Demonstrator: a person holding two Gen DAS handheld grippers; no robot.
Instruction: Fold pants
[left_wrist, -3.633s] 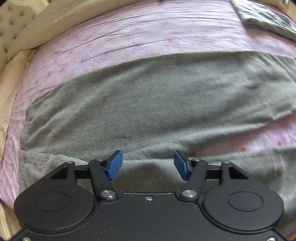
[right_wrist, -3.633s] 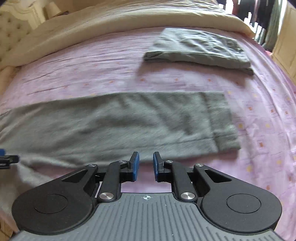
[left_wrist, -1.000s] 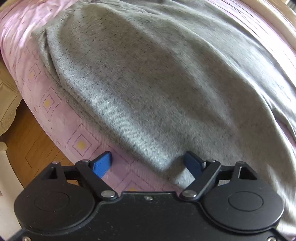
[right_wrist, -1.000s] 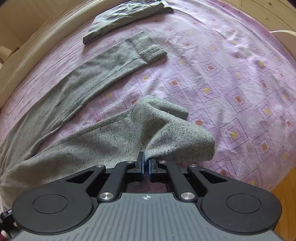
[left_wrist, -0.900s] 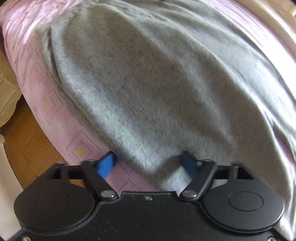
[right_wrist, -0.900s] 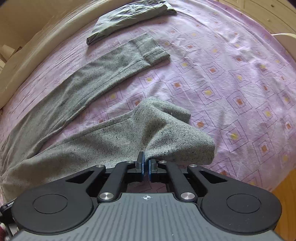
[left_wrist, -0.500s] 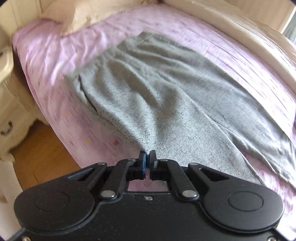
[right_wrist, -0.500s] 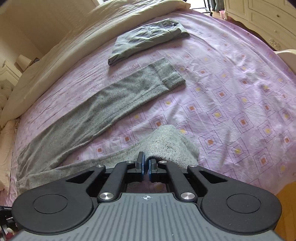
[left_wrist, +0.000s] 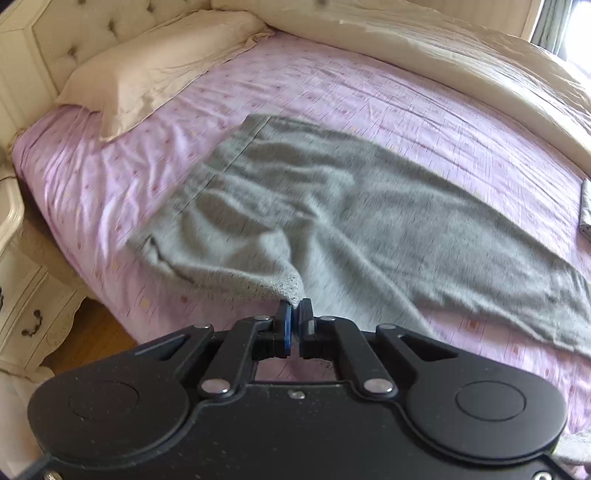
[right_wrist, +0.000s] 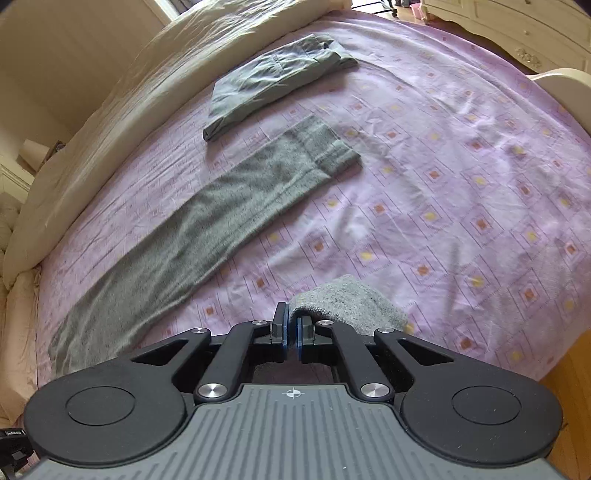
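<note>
Left wrist: pants (left_wrist: 332, 206) corner pinched in left tongs (left_wrist: 294, 314).

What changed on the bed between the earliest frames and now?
Both grippers closed on the grey pants: the left gripper pinched the waist corner, the right gripper the near leg's cuff, and both lifted. The far leg and the folded green-grey pants stayed flat.

The pants (left_wrist: 332, 206) lie spread across the bed (left_wrist: 369, 96), one leg (right_wrist: 207, 229) stretching toward the far side. Beyond that leg's end lies a folded garment (right_wrist: 273, 81). A pillow (left_wrist: 155, 74) sits at the headboard (left_wrist: 74, 33), a nightstand (left_wrist: 22, 295) beside the bed.
</note>
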